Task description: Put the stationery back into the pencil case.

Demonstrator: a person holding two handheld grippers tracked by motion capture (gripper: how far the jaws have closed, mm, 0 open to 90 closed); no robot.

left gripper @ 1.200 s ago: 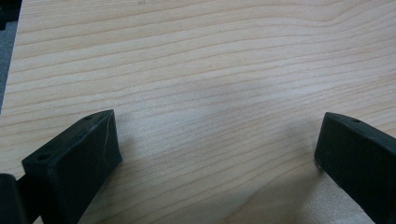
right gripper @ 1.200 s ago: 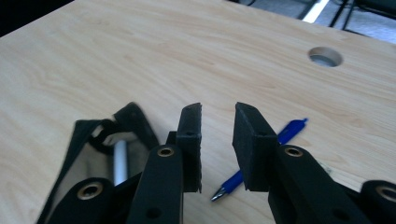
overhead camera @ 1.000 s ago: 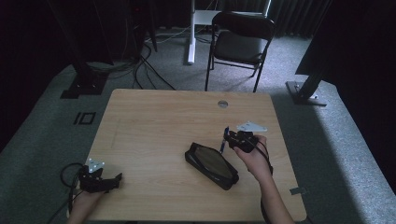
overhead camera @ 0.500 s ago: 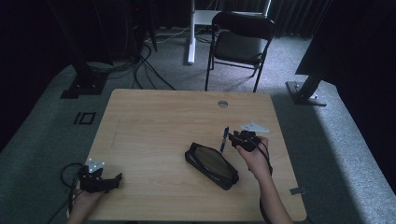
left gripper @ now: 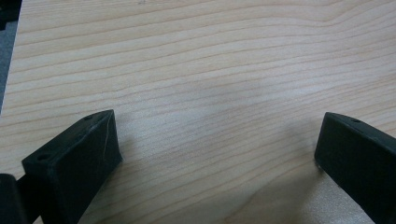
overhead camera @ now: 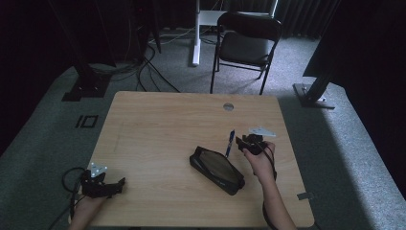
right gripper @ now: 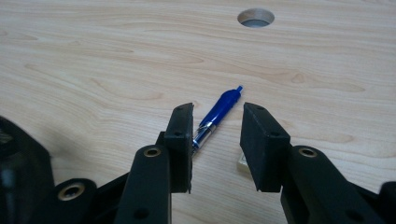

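The blue pen [right gripper: 217,119] lies on the worktop [overhead camera: 158,129] between the jaws of the right gripper [right gripper: 215,140], its tip pointing toward about 1 o'clock in the right gripper view. The jaws stand partly open around it; the pen's lower end is hidden behind the left jaw, so I cannot tell whether that jaw touches it. In the high view the pen [overhead camera: 231,142] sits just at 12 o'clock of the black pouch [overhead camera: 216,169]. Compared with a second ago, the right gripper [overhead camera: 244,142] has shifted slightly, and the pen reads clearer. The left gripper [overhead camera: 107,186] has stayed at the worktop's 7 o'clock corner, jaws wide apart over bare wood [left gripper: 210,93].
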